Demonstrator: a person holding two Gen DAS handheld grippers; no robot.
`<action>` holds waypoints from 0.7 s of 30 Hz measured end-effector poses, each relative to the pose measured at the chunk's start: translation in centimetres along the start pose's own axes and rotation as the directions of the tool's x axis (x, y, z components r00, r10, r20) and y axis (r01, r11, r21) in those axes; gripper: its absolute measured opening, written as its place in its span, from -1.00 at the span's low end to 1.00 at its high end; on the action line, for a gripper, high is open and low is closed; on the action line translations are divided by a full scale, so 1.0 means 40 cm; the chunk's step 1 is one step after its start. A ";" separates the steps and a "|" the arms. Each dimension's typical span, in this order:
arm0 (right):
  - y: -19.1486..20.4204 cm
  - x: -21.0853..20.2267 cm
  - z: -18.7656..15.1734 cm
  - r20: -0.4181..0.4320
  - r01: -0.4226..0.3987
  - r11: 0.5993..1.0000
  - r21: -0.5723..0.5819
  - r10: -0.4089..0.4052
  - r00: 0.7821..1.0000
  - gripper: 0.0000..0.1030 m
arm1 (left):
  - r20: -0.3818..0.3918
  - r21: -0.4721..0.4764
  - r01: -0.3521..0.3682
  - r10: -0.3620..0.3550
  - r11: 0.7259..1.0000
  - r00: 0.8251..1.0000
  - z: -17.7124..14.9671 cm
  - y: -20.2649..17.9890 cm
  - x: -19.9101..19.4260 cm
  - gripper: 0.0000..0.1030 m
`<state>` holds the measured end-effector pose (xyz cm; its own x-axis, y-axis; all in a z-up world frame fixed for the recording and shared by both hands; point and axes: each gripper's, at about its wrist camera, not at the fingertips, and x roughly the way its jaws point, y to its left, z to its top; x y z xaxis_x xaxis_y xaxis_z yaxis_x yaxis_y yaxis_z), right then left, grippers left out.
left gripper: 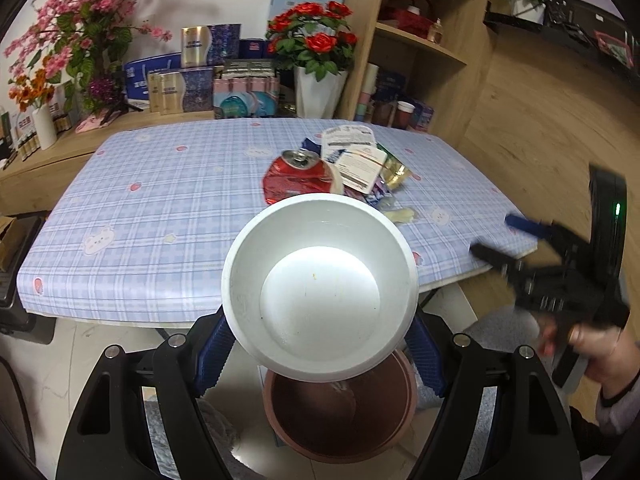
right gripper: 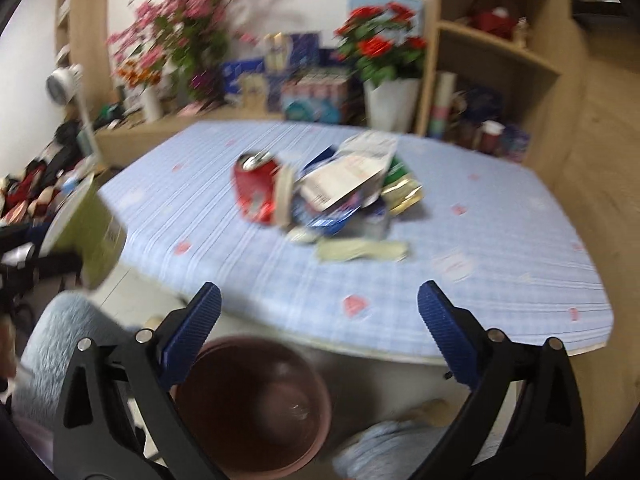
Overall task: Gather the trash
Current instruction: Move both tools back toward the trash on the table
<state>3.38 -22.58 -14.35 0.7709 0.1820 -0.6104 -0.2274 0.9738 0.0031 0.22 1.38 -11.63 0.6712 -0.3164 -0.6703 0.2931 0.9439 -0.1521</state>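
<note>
My left gripper (left gripper: 320, 354) is shut on a white foam bowl (left gripper: 320, 286), held tilted above a brown waste bin (left gripper: 340, 420) on the floor by the table's near edge. A trash pile lies mid-table: a crushed red can (left gripper: 298, 176), white paper wrappers (left gripper: 356, 152) and a gold packet (left gripper: 394, 172). My right gripper (right gripper: 320, 320) is open and empty, over the table's near edge above the bin (right gripper: 256, 408). It shows blurred in the left wrist view (left gripper: 504, 236). The can (right gripper: 256, 188), the wrappers (right gripper: 352, 176) and the bowl's green outside (right gripper: 86, 236) show in the right wrist view.
The table has a blue checked cloth (left gripper: 160, 216). A yellowish scrap (left gripper: 402, 215) lies near the pile. Behind stand flower vases (left gripper: 320, 92), boxes (left gripper: 192, 84) and a wooden shelf unit (left gripper: 420, 40). The person's knees in pale blue fabric (right gripper: 76, 332) flank the bin.
</note>
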 end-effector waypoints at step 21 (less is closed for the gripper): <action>-0.115 -0.018 0.001 0.034 0.038 0.990 0.136 -0.043 0.999 0.89 | 0.091 0.019 -0.091 0.089 0.996 0.992 0.002 -0.006 0.007 0.87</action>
<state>3.88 -27.17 -13.91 0.7995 0.1444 -0.5831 -0.1147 0.9895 0.0878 0.40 1.05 -11.71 0.7536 -0.2388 -0.6124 0.2438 0.9668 -0.0770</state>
